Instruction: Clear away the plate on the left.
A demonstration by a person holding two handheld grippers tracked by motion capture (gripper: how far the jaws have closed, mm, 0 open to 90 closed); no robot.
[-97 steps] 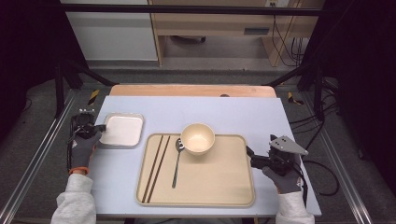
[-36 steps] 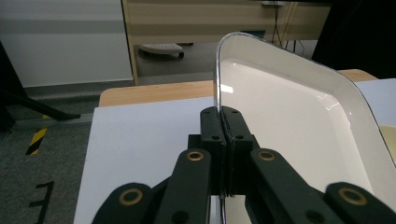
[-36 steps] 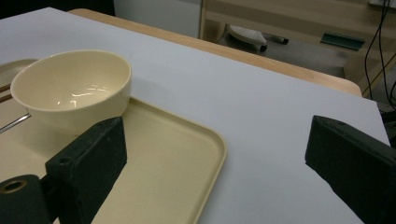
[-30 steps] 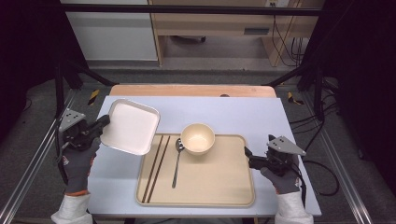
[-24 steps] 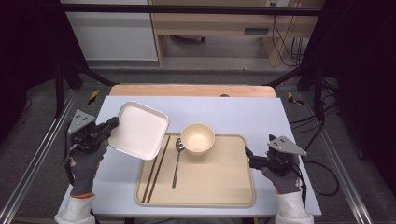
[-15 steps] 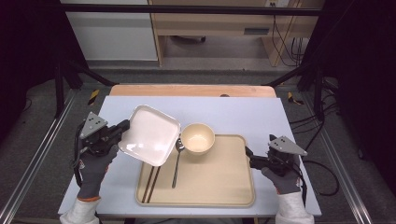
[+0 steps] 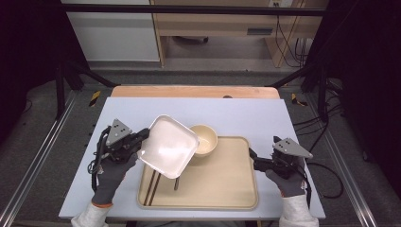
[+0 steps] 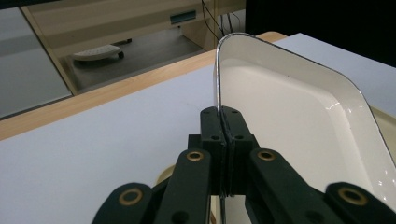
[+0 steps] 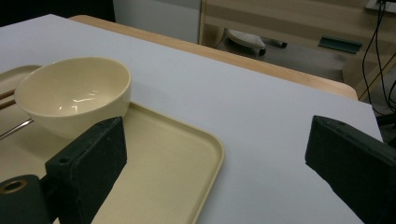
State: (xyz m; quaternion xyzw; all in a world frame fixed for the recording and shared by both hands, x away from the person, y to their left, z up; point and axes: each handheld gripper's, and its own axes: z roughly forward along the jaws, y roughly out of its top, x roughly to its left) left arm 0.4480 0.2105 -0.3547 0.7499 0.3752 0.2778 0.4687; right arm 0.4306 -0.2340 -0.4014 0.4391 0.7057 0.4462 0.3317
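Note:
My left gripper [image 7: 140, 137] is shut on the rim of a white square plate [image 7: 168, 146], held tilted in the air over the left part of the beige tray [image 7: 227, 189]. In the left gripper view the jaws pinch the plate's edge [image 8: 219, 98], and the left gripper [image 8: 223, 154] is seen from behind. A cream bowl [image 7: 206, 138] stands at the tray's far left corner, partly hidden by the plate. Chopsticks [image 7: 151, 188] and a spoon [image 7: 176, 183] lie on the tray under the plate. My right gripper [image 7: 254, 161] stands open at the tray's right edge, nothing between its fingers [image 9: 93, 163]; the bowl [image 9: 74, 95] lies ahead.
The tray rests on a pale blue-white table top [image 7: 250, 118] with a wooden strip [image 7: 194, 91] along the far edge. A cabinet [image 7: 113, 33] and a desk with cables [image 7: 283, 28] stand beyond the table. Bare table surface lies left of the tray.
The left gripper lifted the white plate from the table's left side and carried it right, tilted, over the tray's left part. The right gripper has stayed beside the tray.

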